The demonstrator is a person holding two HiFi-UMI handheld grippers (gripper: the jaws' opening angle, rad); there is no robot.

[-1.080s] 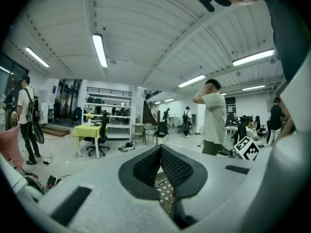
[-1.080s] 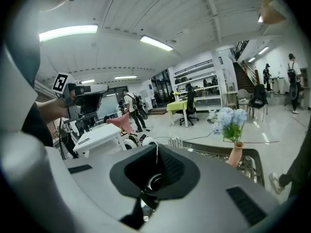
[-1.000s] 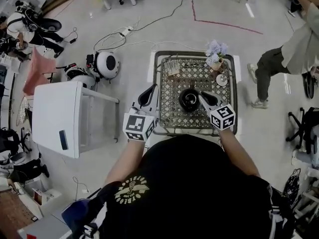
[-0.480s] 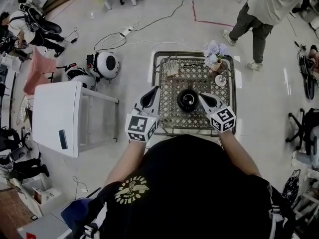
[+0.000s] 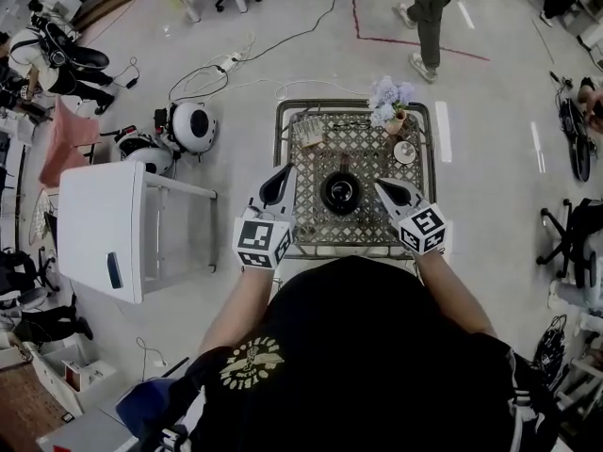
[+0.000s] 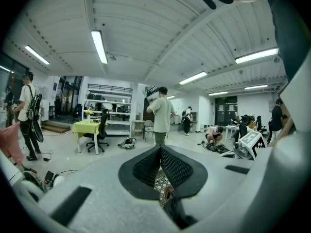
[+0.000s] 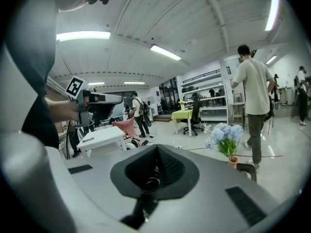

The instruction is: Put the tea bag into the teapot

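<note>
A black teapot with its top open stands in the middle of a small lattice-topped table. A small pale stack that looks like tea bags lies at the table's far left corner. My left gripper hovers over the table's left edge, left of the teapot, jaws together and empty. My right gripper sits just right of the teapot, also shut with nothing seen in it. In the left gripper view the dark pads meet at their tips over the lattice top. The right gripper view shows its pads closed.
A pot of pale blue flowers and a small round saucer stand at the table's far right. A white cabinet is to the left, with a round white device and cables on the floor. A person walks beyond the table.
Both grippers stay shut beside the teapot, hardly moved. The head camera has shifted slightly, and the person in the background has walked leftward and farther away.
</note>
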